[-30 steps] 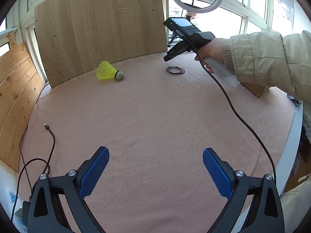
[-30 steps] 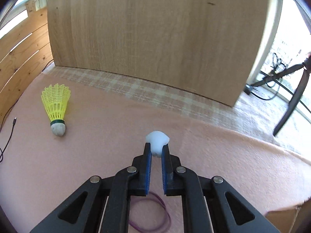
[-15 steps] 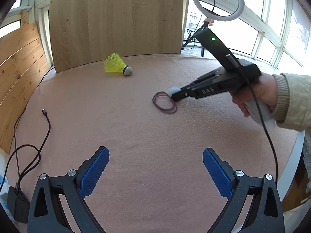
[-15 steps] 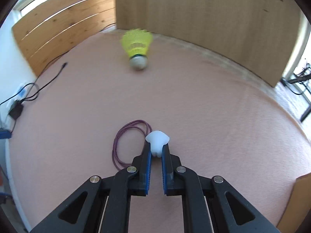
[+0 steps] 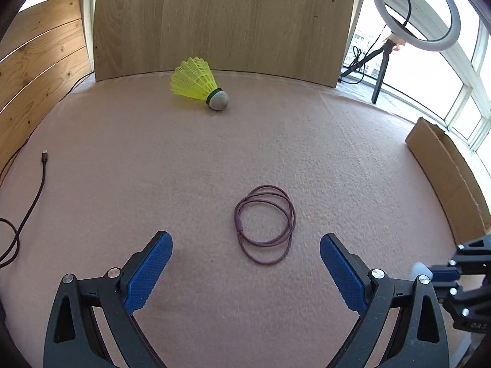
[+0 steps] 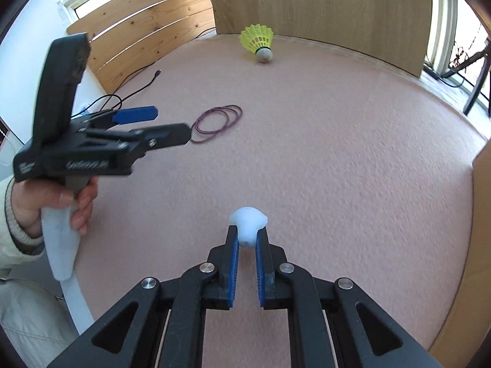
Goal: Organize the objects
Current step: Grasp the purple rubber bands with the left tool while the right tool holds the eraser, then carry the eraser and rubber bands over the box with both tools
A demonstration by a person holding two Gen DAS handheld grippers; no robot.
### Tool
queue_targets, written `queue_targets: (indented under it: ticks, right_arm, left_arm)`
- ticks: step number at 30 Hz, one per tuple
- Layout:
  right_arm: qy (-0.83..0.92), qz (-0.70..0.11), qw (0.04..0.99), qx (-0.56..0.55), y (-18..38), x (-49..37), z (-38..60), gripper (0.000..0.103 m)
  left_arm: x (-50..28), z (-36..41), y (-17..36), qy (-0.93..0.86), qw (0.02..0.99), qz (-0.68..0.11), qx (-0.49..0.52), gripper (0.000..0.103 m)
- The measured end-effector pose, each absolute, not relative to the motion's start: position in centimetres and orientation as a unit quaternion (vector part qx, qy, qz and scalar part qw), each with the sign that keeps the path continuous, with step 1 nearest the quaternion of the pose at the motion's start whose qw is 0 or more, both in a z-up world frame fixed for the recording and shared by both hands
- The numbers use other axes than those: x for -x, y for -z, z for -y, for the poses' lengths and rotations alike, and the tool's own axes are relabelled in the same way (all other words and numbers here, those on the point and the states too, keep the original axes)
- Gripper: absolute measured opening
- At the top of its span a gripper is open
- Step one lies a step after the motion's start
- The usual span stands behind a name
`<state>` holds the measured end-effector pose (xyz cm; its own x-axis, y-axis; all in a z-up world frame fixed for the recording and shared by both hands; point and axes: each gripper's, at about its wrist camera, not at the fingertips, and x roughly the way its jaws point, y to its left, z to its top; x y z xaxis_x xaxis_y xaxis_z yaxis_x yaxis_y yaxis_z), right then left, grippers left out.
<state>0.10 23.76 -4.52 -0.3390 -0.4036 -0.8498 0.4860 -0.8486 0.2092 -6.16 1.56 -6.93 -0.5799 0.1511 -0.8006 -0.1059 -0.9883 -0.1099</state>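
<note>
Purple cord loop (image 5: 264,224) now near left fingers (image 5: 245,273) — spread, right fingers (image 6: 246,256) still clamping white lump (image 6: 248,222)

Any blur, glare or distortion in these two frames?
Left wrist view: sharp, strong fisheye bending the wooden board; windows blown out behind the ring light. Right wrist view: left gripper motion-blurred, carpet slightly smeared.

Yellow shuttlecock (image 5: 199,83) lies on its side at the far end of the pink surface (image 5: 153,159), grey cork tip toward the camera. Purple cord loop (image 5: 264,224), coiled flat, lies mid-surface, well apart from it. Small white soft lump (image 6: 248,227) pinched between right tongs (image 6: 247,242)
</note>
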Motion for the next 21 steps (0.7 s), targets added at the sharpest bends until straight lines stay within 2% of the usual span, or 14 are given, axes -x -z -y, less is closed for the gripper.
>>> queue_targets:
  ticks: [1,4,6,7,8,14,21]
  right_arm:
    - [0.819,-0.035,0.267,-0.507,4.5,-0.7,-24.5,0.01]
    - [0.825,-0.02,0.252,-0.505,4.5,-2.2,-26.0,0.01]
    - [0.828,-0.008,0.246,-0.504,4.4,-2.9,-26.8,0.01]
    - [0.829,-0.003,0.244,-0.503,4.4,-3.1,-27.1,0.01]
    - [0.83,0.001,0.242,-0.502,4.5,-3.3,-27.3,0.01]
    - [0.843,0.013,0.231,-0.486,4.1,-3.1,-27.7,0.01]
    - [0.866,0.021,0.209,-0.454,2.6,-2.0,-27.5,0.01]
  left_arm:
    - [7.0,-2.1,7.5,-0.885,0.066,0.014,0.46,0.09]
    - [8.1,-3.4,7.5,-0.892,0.062,-0.015,0.448,0.063]
    - [8.5,-3.7,7.3,-0.89,0.072,-0.011,0.449,0.026]
    - [8.6,-3.8,7.3,-0.889,0.077,-0.007,0.451,0.019]
    - [8.8,-4.0,7.3,-0.887,0.087,-0.001,0.453,0.004]
    - [8.0,-3.5,6.8,-0.883,0.09,0.035,0.46,0.003]
    - [4.9,-4.3,3.2,-0.894,0.073,0.025,0.441,0.004]
